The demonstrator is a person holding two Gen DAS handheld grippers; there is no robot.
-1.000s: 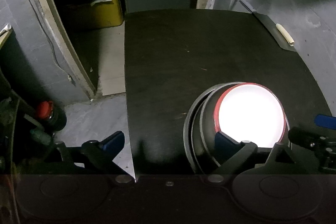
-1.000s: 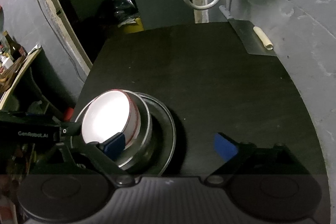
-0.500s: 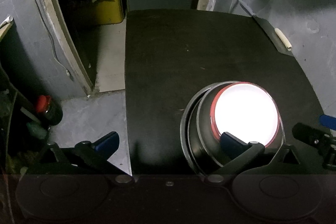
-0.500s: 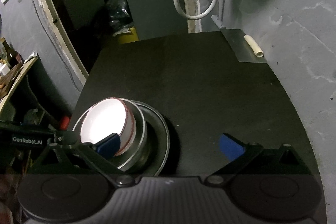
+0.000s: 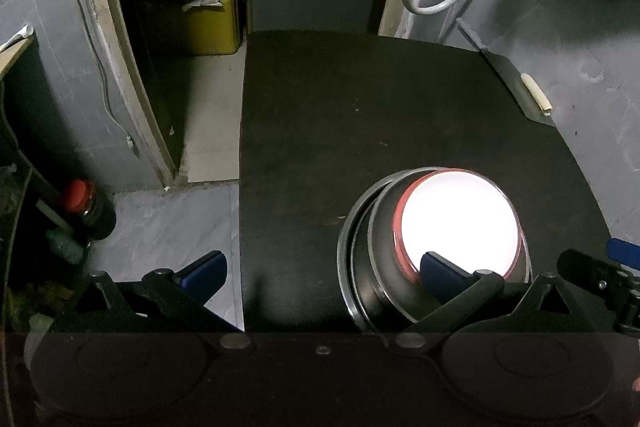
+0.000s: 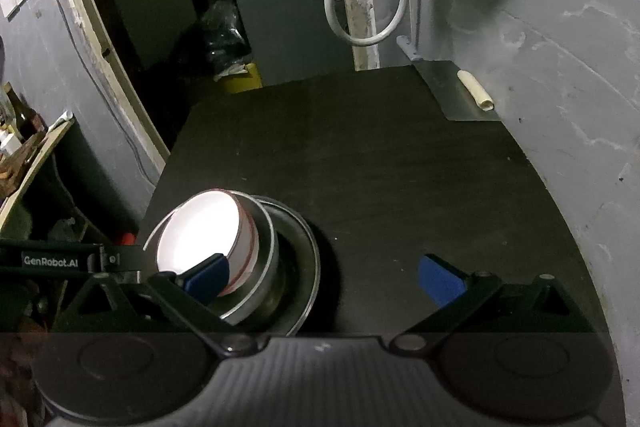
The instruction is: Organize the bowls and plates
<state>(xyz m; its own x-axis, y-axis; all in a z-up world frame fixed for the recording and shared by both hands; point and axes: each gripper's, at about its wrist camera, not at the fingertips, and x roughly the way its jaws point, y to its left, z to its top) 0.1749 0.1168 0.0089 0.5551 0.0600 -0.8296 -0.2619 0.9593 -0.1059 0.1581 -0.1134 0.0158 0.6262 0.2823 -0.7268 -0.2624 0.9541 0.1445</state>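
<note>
Both pairs of jaws have just been opening and now stand wide apart, nothing clamped in either, while the views have barely shifted. At the lower edge of each frame, the left gripper (image 5: 320,275) and right gripper (image 6: 324,279) hover over the dark worktop (image 6: 380,167). Near them, the white red-rimmed bowl (image 5: 458,223) sits nested in a metal bowl (image 5: 380,247) on a metal plate (image 6: 310,255). Farther off, upper right, a pale roll (image 6: 476,91) lies on a metal sheet (image 6: 448,95).
</note>
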